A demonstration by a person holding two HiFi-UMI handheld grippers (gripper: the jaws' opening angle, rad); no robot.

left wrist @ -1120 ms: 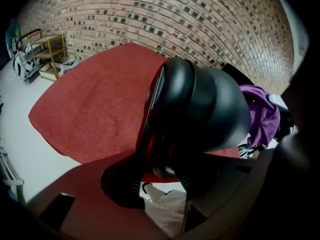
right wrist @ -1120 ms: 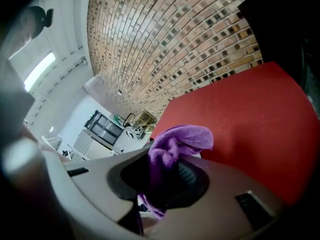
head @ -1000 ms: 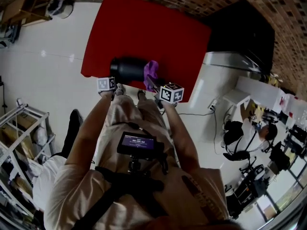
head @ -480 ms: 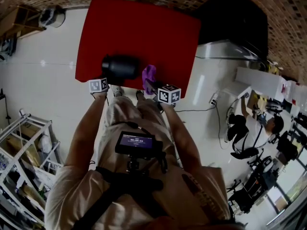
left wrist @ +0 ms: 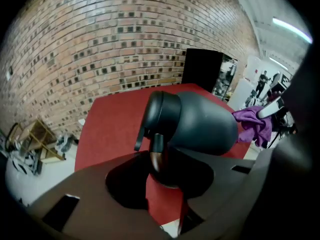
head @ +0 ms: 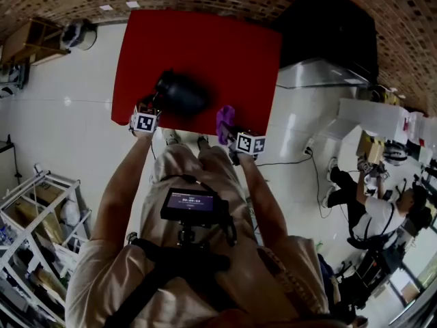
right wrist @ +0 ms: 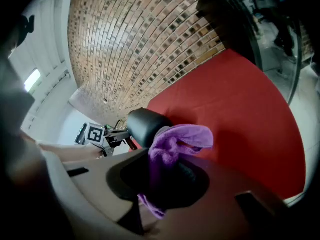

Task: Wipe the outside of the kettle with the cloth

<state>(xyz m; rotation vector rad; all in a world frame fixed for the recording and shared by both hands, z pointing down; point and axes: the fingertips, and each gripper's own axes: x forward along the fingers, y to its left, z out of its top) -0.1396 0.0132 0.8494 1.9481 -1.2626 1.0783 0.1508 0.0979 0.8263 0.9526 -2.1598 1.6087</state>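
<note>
A dark kettle (head: 183, 92) hangs tilted over the near part of the red surface (head: 205, 39). My left gripper (head: 151, 105) grips it from the left. In the left gripper view the jaws have just been closing and my left gripper (left wrist: 155, 156) is now shut on the handle (left wrist: 156, 145) of the kettle (left wrist: 205, 123). My right gripper (head: 231, 132) is shut on a purple cloth (head: 225, 119) near the front edge, apart from the kettle. The right gripper view shows the cloth (right wrist: 175, 141) bunched in my right gripper (right wrist: 161, 174), with the kettle (right wrist: 142, 126) behind it.
A black cabinet (head: 331, 33) stands right of the red surface, against a brick wall. A wire rack (head: 34, 214) is at the lower left and a wooden shelf (head: 31, 36) at the upper left. A person (head: 374, 207) is at the far right.
The left gripper has closed on the kettle's handle, then lifted and tilted the kettle. The right gripper with the cloth has drawn back from the kettle toward the front edge.
</note>
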